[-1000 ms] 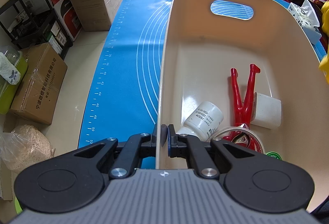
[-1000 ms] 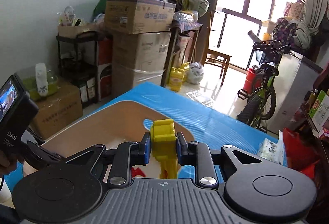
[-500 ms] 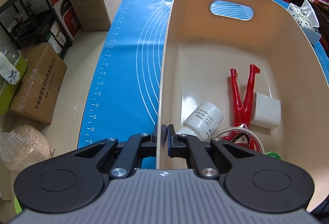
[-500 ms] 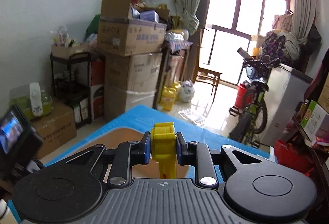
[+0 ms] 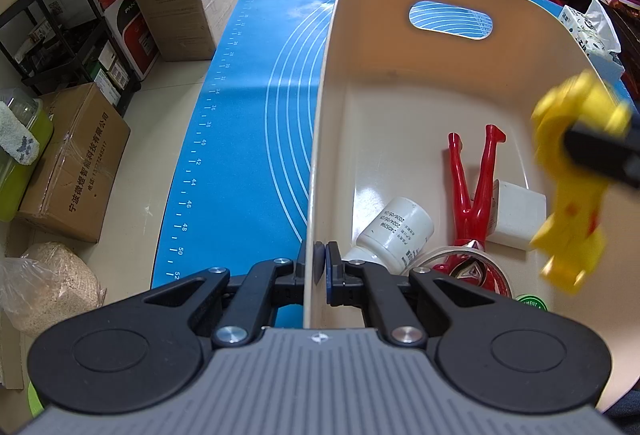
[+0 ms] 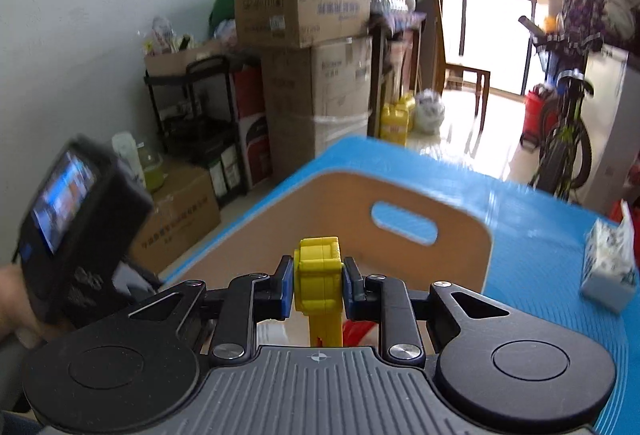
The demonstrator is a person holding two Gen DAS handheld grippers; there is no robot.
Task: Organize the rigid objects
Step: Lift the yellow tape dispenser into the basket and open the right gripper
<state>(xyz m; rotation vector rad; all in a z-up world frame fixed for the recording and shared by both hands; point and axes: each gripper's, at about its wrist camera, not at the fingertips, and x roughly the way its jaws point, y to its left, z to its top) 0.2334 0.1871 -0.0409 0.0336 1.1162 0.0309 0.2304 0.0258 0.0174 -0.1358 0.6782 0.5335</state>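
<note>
The yellow toy (image 6: 319,287) is pinched between the pads of the right gripper (image 6: 317,287), held above the open beige bin (image 5: 520,47). In the left wrist view the yellow toy (image 5: 572,187) is seen over the bin's right side, its long axis running near vertical with a slight tilt, the blocky end up and the narrower end pointing down into the bin; it is motion-blurred.

The left gripper (image 5: 320,267) is clamped on the bin's near-left wall, one pad outside and one inside. Inside the bin are seen a red figure (image 5: 476,195) lying with legs pointing toward the far wall with the handle slot, a white bottle (image 5: 394,231) on its side beside the figure, and a white block (image 5: 516,215) touching the figure's other side.

The bin rests on a blue mat (image 5: 248,123) printed with white arcs and a ruler scale. Around it are noted stacked cardboard boxes (image 6: 320,47), a black shelf rack (image 5: 60,27), a bicycle (image 6: 564,139), a tissue pack (image 6: 612,267) on the mat and bright windows.

Against half a second ago, the toy has entered the left wrist view, and the right wrist view has dropped so more of the bin shows. The left gripper's grasp is unchanged.
</note>
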